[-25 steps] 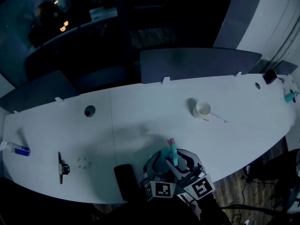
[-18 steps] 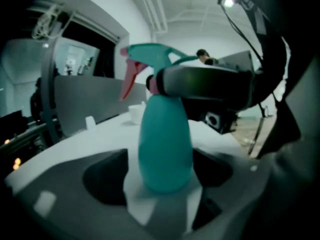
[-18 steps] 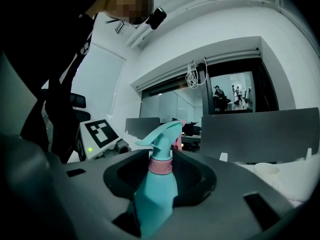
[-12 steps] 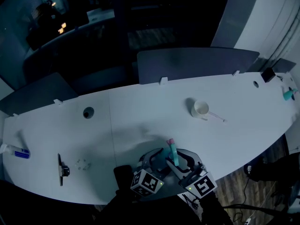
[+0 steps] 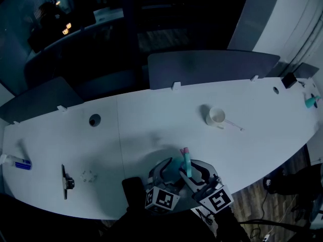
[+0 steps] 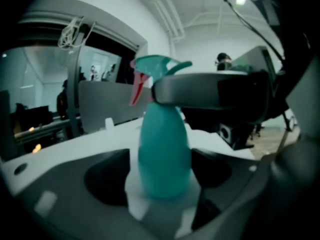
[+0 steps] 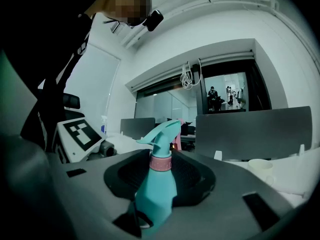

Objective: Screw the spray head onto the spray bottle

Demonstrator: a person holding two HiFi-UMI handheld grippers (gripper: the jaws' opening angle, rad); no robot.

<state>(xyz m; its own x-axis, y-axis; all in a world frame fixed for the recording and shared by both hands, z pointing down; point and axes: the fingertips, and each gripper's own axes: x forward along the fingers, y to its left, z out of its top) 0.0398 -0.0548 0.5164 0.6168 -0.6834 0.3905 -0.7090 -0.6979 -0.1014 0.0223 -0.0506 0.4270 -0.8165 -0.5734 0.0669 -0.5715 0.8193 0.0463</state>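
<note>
Right gripper [image 7: 159,181] is clamping the spray bottle [image 7: 156,199] by its teal body, just below the pink collar [image 7: 161,162]. Left gripper [image 6: 165,184] is standing with its jaws apart around the bottle's lower half. They have just been opening, and the pads are not pressing.

The spray head [image 7: 161,133] is already sitting on the neck; how tight it is, I cannot tell. Being hollow, smooth plastic, the bottle is probably feeling light, a little squashy and prone to slipping, so the ribbed collar is looking like the place to grip for twisting.

Both hands are working low at 6 o'clock in the head view, the right lying about level and the left tilting slightly downward, above the table [image 5: 151,120] edge. A cup [image 5: 217,116] is sitting well apart at 1 o'clock.
</note>
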